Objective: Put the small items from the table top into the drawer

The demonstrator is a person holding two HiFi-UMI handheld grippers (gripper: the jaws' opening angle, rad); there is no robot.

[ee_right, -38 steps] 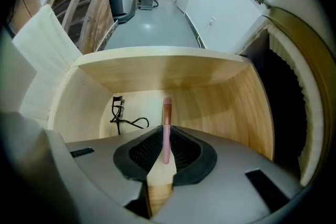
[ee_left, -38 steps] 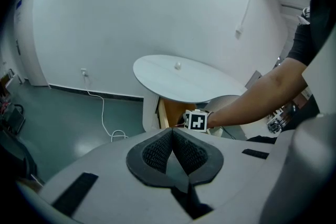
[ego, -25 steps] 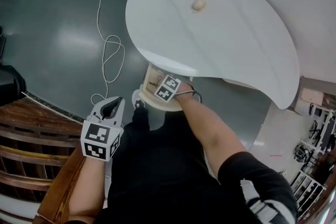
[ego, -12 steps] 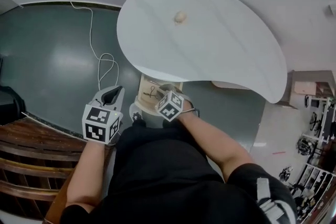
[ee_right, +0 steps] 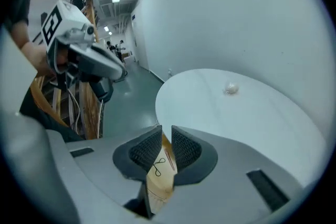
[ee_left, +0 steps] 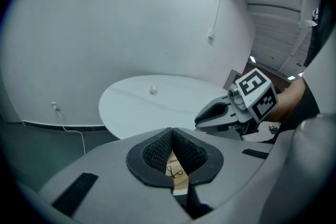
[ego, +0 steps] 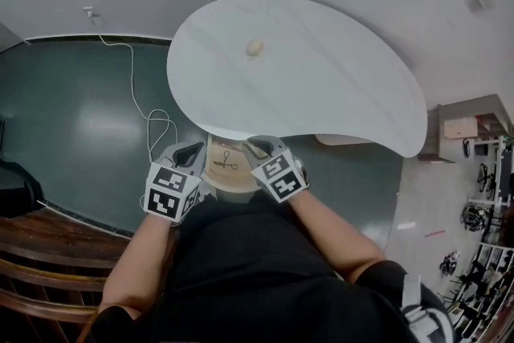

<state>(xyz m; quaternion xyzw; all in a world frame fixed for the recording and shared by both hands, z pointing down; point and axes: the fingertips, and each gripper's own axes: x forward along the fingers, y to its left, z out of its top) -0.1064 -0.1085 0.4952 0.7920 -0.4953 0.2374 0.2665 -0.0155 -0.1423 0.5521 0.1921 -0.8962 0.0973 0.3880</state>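
A small beige item (ego: 254,47) lies on the far part of the white kidney-shaped table (ego: 337,92); the gripper views also catch the item (ee_left: 153,90) (ee_right: 231,88). Under the table's near edge the wooden drawer (ego: 210,174) stands pulled out, with a small dark wire piece (ego: 226,165) on its floor. My left gripper (ego: 189,154) hovers at the drawer's left side, its pads meeting at the tip with nothing between them (ee_left: 171,131). My right gripper (ego: 259,147) is above the drawer's right side, with a narrow empty gap between its pads (ee_right: 166,131).
A white cable (ego: 132,76) trails over the dark green floor left of the table. Brown wooden furniture (ego: 40,253) stands at the lower left. A cardboard box (ego: 458,127) sits by the wall at right. My own black-clothed body fills the bottom of the head view.
My right gripper has risen out of the drawer and rolled, now level with the table's edge. The left gripper has moved up and right toward the drawer.
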